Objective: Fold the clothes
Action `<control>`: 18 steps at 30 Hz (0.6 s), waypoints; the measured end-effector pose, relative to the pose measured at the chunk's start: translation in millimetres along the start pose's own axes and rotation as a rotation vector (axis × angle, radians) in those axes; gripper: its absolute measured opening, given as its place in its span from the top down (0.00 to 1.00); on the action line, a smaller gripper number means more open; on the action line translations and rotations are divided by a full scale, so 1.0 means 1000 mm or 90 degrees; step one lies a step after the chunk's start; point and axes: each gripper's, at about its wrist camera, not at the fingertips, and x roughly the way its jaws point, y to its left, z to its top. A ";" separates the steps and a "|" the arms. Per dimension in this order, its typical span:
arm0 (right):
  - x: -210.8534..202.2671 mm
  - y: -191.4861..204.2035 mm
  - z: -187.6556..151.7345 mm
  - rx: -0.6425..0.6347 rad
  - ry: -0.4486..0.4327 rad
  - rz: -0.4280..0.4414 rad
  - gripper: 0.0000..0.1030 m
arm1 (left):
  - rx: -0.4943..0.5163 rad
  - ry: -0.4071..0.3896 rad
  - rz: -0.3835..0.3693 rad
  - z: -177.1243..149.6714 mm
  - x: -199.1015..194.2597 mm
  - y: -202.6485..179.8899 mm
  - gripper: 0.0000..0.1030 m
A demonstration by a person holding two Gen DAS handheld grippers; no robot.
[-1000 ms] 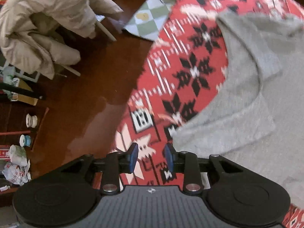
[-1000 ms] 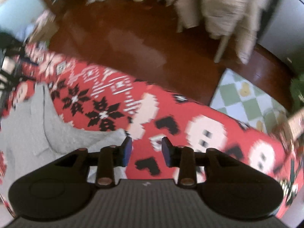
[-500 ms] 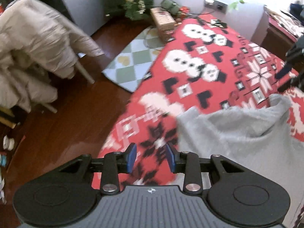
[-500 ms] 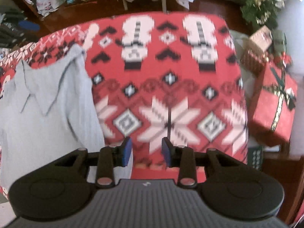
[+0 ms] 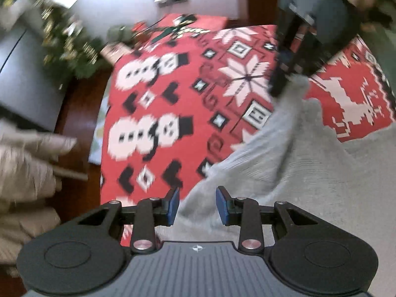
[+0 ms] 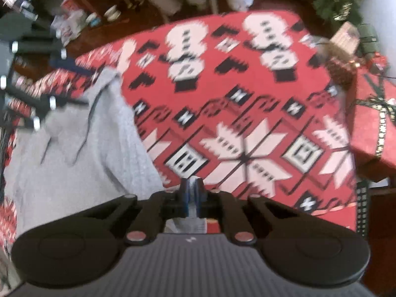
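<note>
Grey knit garment (image 5: 309, 173) lies on desk under red Christmas-pattern tablecloth (image 5: 158, 113), snowmen and snowflakes printed. Left gripper (image 5: 196, 204) jaws parted, blue pads (image 5: 173, 204) straddling the garment's near edge, cloth between them, not pinched. Right gripper (image 6: 191, 193) clamped on a fold of grey fabric at the garment's edge (image 6: 104, 148); in left view it appears far side (image 5: 282, 74), cloth lifted to it. Red gift box with ribbon (image 6: 373, 123) beside desk. Frames blurred.

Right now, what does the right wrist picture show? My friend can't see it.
The right gripper has its jaws shut on a gray sweater. The sweater lies on a red tablecloth with snowmen and snowflakes.
</note>
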 end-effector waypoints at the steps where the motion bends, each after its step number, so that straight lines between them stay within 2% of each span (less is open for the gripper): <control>1: -0.005 -0.004 0.001 0.014 -0.014 -0.006 0.95 | 0.012 0.000 -0.001 0.005 0.004 0.000 0.68; 5: -0.015 -0.024 0.004 0.081 -0.058 -0.038 0.95 | -0.018 0.016 -0.017 0.023 0.025 0.019 0.68; 7: -0.015 -0.032 0.004 0.110 -0.066 -0.055 0.97 | -0.040 0.025 -0.024 0.030 0.035 0.030 0.74; 9: -0.015 -0.039 0.002 0.137 -0.076 -0.049 0.97 | -0.052 0.038 -0.037 0.033 0.044 0.040 0.83; 11: -0.013 -0.043 -0.002 0.149 -0.080 -0.045 0.97 | -0.049 0.060 -0.065 0.034 0.053 0.045 0.87; 13: -0.013 -0.046 -0.006 0.158 -0.085 -0.036 0.97 | -0.038 0.081 -0.091 0.034 0.059 0.046 0.87; 18: -0.015 -0.051 -0.010 0.184 -0.109 0.000 0.95 | -0.014 0.093 -0.114 0.031 0.063 0.037 0.87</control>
